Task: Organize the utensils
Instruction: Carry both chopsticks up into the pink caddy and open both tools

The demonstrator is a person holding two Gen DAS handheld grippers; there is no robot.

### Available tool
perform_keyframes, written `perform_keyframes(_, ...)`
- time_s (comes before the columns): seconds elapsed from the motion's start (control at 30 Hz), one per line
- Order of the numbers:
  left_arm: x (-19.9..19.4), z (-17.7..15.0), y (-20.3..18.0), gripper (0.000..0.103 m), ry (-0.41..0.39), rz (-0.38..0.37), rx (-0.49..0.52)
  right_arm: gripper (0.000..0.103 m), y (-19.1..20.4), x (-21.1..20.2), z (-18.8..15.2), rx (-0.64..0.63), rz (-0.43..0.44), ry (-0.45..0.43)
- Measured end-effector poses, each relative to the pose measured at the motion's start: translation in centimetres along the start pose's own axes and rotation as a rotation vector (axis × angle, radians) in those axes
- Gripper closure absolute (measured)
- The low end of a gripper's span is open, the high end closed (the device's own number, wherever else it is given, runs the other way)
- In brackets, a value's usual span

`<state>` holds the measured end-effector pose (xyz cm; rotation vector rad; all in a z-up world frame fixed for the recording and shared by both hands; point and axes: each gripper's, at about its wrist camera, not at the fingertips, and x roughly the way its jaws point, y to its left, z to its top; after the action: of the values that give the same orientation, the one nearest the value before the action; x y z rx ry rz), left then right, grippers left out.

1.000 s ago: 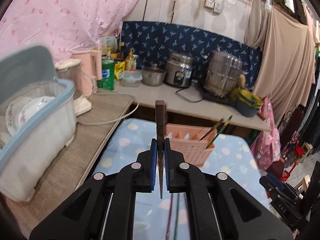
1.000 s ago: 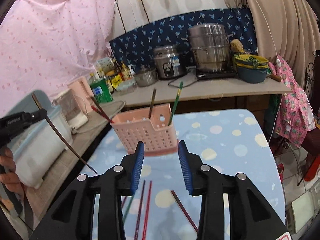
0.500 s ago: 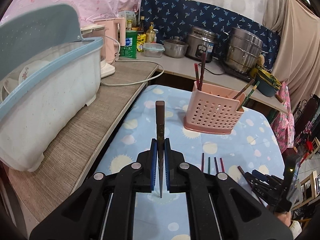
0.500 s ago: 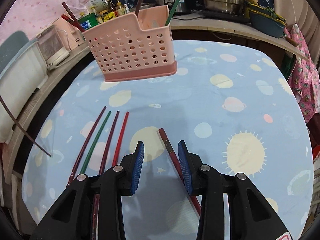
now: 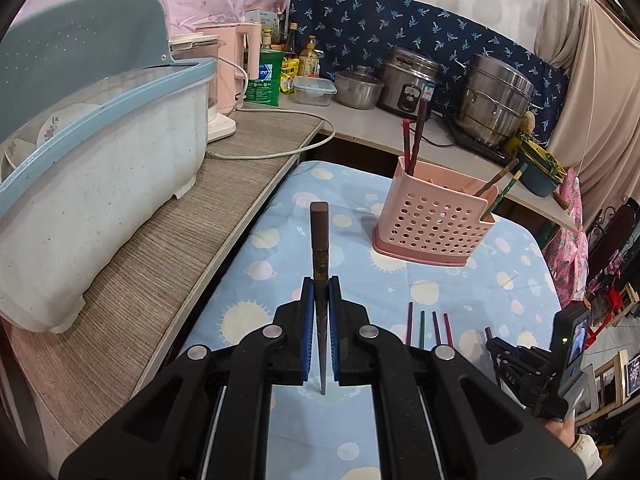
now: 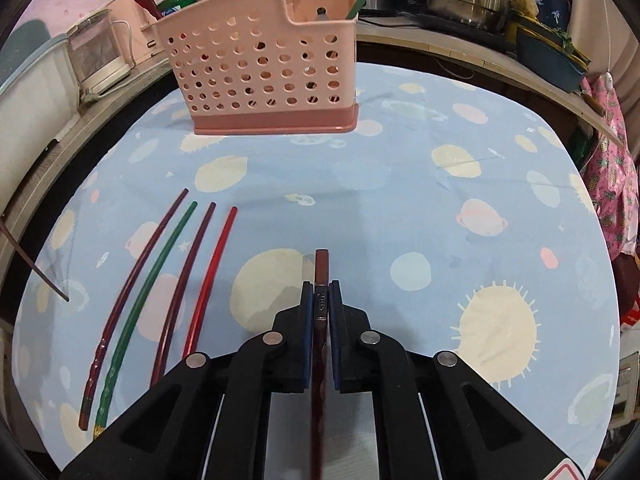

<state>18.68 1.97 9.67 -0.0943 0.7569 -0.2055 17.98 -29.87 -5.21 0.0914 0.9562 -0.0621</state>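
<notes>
In the left wrist view, the left gripper (image 5: 320, 312) is clamped on a dark brown chopstick (image 5: 319, 240), whose square end points up and forward above the blue planet-print tablecloth (image 5: 460, 272). Ahead and to the right stands the pink perforated utensil holder (image 5: 434, 220), with two dark red chopsticks upright in its far-left compartment and a brown and a green one leaning out of its right side. The ends of four loose chopsticks (image 5: 428, 324) show on the cloth just past the gripper's right finger. At the lower right edge the right gripper (image 5: 520, 360) comes in low over the cloth. Only this view shows the white dish tub with a blue rim (image 5: 100, 184) on the side counter, and the rice cooker (image 5: 412, 80) farther back.

In the right wrist view, the right gripper (image 6: 320, 308) has just been closing and its pads now pinch a dark red chopstick (image 6: 321, 268) lying on the cloth. Here the four loose chopsticks (image 6: 160, 292) lie full-length side by side on the left: maroon, green, maroon, red. The holder (image 6: 264, 64) stands beyond them.
</notes>
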Motion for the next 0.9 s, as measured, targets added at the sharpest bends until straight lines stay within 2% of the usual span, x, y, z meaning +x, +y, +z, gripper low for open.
perform_keyframes(0.23, -0.8, 1.3, -0.8, 0.096, -0.017, -0.027, 0.015, 0.096, -0.1, -7.2, 2.1, 0.018, 0.014, -0.171)
perform_keyframes(0.43, -1.9, 4.0, -3.0, 0.096, -0.059, -0.074, 0.040, 0.096, -0.3, -14.3, 5.8, 0.051, 0.052, -0.362)
perform_keyframes(0.73, -3.1, 12.3, -7.7, 0.096, -0.188, -0.150, 0.029, 0.096, -0.2, -20.2, 14.3, 0.149, 0.164, -0.618)
perform_keyframes(0.9, -2.8, 16.8, -9.6, 0.096, -0.264, -0.165, 0.011, 0.096, 0.1, -20.7, 18.9, 0.174, 0.185, -0.687)
